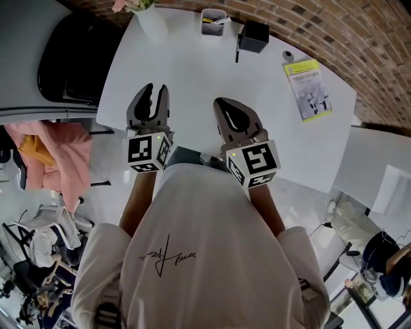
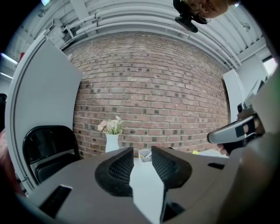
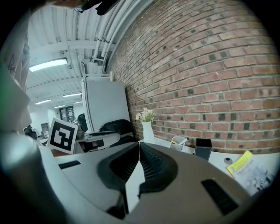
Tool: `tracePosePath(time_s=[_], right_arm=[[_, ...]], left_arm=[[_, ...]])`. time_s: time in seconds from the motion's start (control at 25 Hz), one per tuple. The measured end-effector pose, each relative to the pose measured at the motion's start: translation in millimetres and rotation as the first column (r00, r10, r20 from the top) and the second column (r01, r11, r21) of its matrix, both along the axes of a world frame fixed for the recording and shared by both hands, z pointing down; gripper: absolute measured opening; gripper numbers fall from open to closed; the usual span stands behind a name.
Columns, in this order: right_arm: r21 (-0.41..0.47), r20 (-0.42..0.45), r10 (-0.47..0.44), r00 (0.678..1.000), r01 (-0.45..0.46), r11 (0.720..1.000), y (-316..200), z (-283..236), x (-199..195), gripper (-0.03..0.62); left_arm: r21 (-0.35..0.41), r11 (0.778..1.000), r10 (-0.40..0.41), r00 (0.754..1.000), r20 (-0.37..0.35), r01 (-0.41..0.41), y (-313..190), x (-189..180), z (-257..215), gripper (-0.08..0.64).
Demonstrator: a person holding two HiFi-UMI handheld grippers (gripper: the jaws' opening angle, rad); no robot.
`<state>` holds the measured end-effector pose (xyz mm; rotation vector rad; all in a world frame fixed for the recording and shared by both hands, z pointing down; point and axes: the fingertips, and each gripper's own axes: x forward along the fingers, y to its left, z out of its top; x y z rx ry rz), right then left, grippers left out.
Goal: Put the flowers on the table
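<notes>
Pink and white flowers (image 1: 131,5) stand in a white vase (image 1: 151,24) at the far left corner of the white table (image 1: 192,71). In the left gripper view the flowers (image 2: 110,126) and vase (image 2: 112,142) stand upright before the brick wall; the right gripper view shows the same flowers (image 3: 145,115). My left gripper (image 1: 156,93) hovers over the near part of the table, well short of the vase, with its jaws (image 2: 142,151) apart and empty. Beside it, my right gripper (image 1: 222,103) has its jaws closed together (image 3: 138,144) with nothing between them.
A white pen cup (image 1: 213,21) and a black box (image 1: 254,36) sit at the table's far edge. A booklet with a yellow top (image 1: 308,88) lies at the right. A black chair (image 1: 70,58) stands left of the table, with pink cloth (image 1: 54,154) below it.
</notes>
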<state>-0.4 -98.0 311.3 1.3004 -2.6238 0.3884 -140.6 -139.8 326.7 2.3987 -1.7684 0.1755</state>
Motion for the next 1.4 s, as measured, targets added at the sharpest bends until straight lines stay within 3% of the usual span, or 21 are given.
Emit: tracePosePath(time_s=[0.12, 0.28, 0.96, 1.4], right_arm=[[0.005, 0.003, -0.012, 1.0, 0.012, 1.0, 9, -1, 1, 0.025], [0.011, 0.007, -0.018, 1.0, 0.018, 1.0, 22, -1, 6, 0.025], [0.046, 0.013, -0.073, 0.997, 0.073, 0.996, 73, -5, 21, 0.025], [0.049, 0.018, -0.052, 0.998, 0.051, 0.997, 97, -5, 36, 0.025]], left_arm=[[0.006, 1.0, 0.006, 1.0, -0.001, -0.006, 11, 6, -3, 0.126], [0.018, 1.0, 0.009, 1.0, -0.003, -0.009, 27, 12, -6, 0.066], [0.025, 1.0, 0.012, 1.0, -0.029, -0.011, 94, 35, -6, 0.014], [0.029, 0.998, 0.054, 0.996, -0.075, -0.052, 126, 59, -14, 0.006]])
